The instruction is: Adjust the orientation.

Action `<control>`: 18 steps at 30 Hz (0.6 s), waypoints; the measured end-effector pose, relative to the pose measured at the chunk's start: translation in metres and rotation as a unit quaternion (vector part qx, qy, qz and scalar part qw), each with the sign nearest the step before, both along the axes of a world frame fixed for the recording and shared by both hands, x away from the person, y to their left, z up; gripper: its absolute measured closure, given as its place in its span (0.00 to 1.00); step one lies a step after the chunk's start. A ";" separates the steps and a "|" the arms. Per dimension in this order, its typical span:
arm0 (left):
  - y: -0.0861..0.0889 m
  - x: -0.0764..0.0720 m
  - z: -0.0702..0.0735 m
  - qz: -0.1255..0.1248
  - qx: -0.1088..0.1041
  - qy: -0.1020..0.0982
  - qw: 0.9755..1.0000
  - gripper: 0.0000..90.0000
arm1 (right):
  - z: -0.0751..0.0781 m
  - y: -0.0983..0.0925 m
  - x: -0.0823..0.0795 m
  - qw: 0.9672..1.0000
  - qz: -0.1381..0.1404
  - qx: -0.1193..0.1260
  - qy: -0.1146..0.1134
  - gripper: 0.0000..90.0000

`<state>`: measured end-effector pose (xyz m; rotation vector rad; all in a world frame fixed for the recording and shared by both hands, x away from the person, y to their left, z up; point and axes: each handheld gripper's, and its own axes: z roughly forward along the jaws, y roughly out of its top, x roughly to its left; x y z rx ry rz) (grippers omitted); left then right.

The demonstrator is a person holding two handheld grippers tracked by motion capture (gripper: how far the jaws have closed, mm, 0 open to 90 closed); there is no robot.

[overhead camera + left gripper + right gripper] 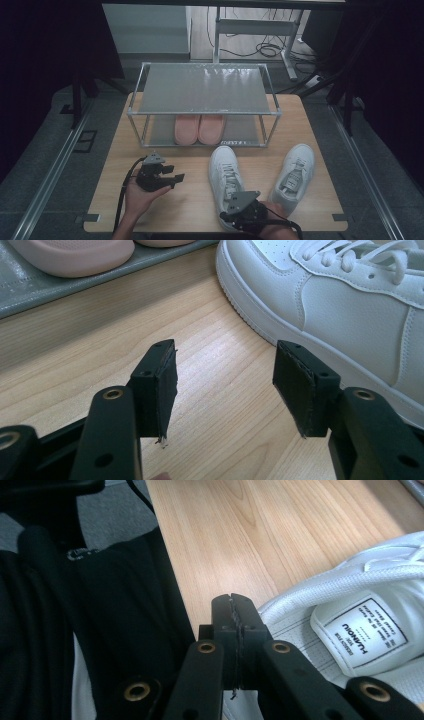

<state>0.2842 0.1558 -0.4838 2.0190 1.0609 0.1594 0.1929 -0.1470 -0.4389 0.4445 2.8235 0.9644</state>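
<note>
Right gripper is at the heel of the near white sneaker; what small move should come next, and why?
Probably open the right gripper: its jaws are pressed together with nothing between them, just beside the heel collar of the white sneaker. Opened, they could straddle that collar for a grip.

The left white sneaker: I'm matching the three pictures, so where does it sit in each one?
High view: the left white sneaker lies bottom centre, its heel under the right gripper.
Left gripper view: its toe and side fill the upper right, beyond the open jaws.
Right gripper view: its heel collar and tongue label sit at lower right, beside the shut jaws.
Shared landmark: the wooden table.
</note>
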 end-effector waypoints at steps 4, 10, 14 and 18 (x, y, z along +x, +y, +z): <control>0.000 0.000 0.000 0.000 0.000 0.000 1.000 0.48 | 0.000 -0.004 -0.002 1.000 0.000 -0.008 -0.004 1.00; 0.000 0.000 0.000 0.001 0.000 0.000 1.000 0.48 | 0.001 -0.016 -0.002 1.000 -0.011 -0.010 0.001 1.00; 0.000 0.000 0.000 0.000 0.001 0.001 1.000 0.48 | 0.001 -0.028 -0.002 1.000 -0.021 -0.009 0.001 1.00; 0.000 0.001 -0.001 0.001 0.002 0.002 1.000 0.48 | 0.001 -0.039 -0.002 0.999 -0.033 -0.007 0.003 1.00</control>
